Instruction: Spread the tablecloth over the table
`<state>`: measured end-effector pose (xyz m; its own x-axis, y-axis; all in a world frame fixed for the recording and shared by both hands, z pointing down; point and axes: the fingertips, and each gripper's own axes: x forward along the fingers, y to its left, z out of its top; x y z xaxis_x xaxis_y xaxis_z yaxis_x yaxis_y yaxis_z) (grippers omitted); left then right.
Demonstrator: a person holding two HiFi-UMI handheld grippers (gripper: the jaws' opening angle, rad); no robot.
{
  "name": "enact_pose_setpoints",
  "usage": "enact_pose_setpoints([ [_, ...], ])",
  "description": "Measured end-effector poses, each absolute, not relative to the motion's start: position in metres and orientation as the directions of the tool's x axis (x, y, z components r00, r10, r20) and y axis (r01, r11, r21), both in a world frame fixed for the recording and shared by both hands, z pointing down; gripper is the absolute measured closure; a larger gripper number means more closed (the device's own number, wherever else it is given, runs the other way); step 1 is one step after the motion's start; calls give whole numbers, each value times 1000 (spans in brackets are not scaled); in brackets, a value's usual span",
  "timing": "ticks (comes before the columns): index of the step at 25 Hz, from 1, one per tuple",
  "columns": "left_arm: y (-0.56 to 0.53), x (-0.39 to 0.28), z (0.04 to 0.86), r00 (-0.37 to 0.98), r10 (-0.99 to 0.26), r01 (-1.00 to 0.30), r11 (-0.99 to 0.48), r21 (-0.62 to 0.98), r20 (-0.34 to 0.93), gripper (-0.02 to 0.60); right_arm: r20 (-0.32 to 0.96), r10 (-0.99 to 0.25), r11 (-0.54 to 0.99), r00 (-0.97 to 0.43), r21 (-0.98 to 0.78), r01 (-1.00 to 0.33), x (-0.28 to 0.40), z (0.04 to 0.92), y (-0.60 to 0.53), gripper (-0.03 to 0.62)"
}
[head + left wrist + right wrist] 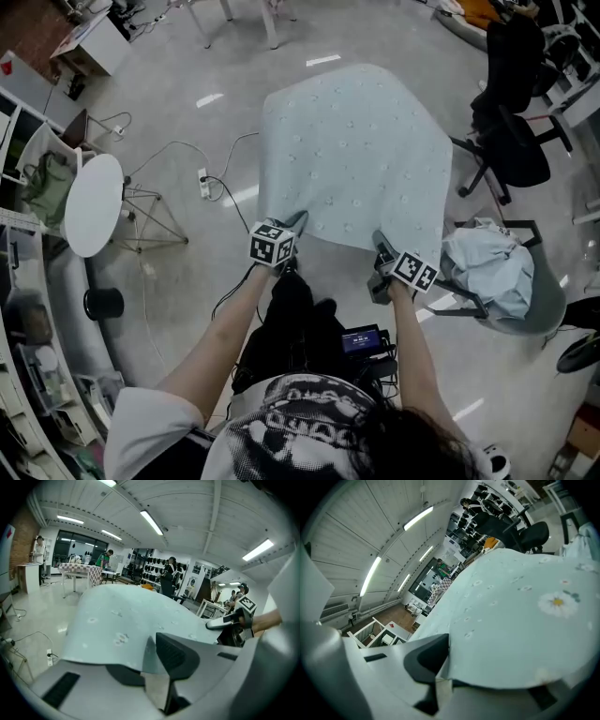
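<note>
Left gripper [294,225] and right gripper [381,244], lower centre, each clamp a near corner of the pale daisy-print tablecloth [356,150], which fills frame centre. Bare floor [234,56] borders its left edge; an office chair [511,141] stands close to its right edge.

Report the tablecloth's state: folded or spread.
Spread: the tablecloth is one open sheet, with the left gripper and right gripper clamped on its near edge. What lies under it is hidden.
</note>
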<state>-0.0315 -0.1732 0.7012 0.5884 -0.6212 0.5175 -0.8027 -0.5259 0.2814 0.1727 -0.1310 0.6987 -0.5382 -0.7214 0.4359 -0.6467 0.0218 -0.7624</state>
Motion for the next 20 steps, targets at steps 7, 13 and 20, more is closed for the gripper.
enact_pose_setpoints([
  [7,-173,-32,726,552,-633,-831,-469,297,543,505,448,-716,-28,-536,-785,-619,176,718,-125,517],
  [13,-160,-40,730,543,-638,-840,-417,348,546,469,473,-692,-44,-545,-781,-623,183,727,-96,483],
  [20,-135,-47,732,537,-622,-843,-403,355,569,439,477,-693,-29,-541,-768,-640,187,723,-75,474],
])
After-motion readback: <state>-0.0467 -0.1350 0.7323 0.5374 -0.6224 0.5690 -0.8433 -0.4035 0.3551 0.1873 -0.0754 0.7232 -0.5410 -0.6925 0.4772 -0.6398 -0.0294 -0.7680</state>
